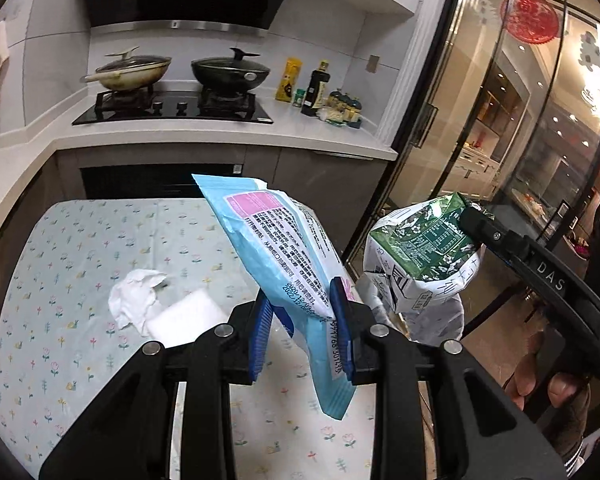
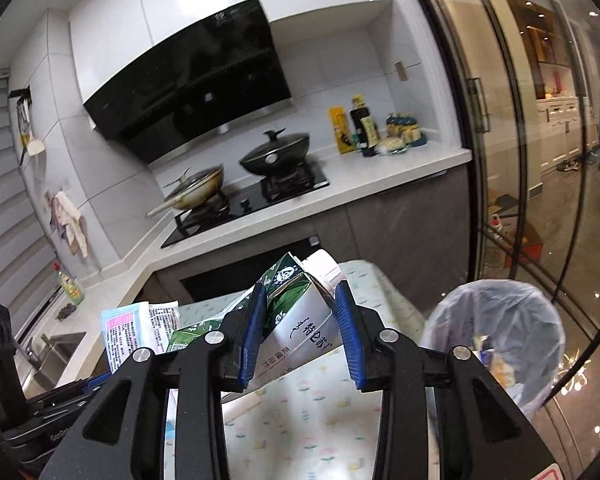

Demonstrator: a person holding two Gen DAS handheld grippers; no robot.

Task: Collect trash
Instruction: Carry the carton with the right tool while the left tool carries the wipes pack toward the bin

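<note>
Carton [image 2: 300, 320] — between right gripper's [image 2: 300, 330] pads

A glossy plastic wet-wipe packet [image 1: 276, 248], a crumpled coated-paper milk carton [image 2: 300, 320], soft creased tissue [image 1: 134, 300], a matt printed tablecloth [image 1: 80, 248] and a thin translucent plastic bin liner [image 2: 496, 320] show.

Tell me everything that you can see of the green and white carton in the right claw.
The carton is a crumpled drink box, apparently coated paper, with a silver-white side bearing dark characters and a green panel with white flowers. Its gabled top is crushed and seems torn open. It hangs tilted above the flowered tablecloth, pinched between the blue pads of the right claw. Nothing else touches it; the lined bin stands to its right.
</note>
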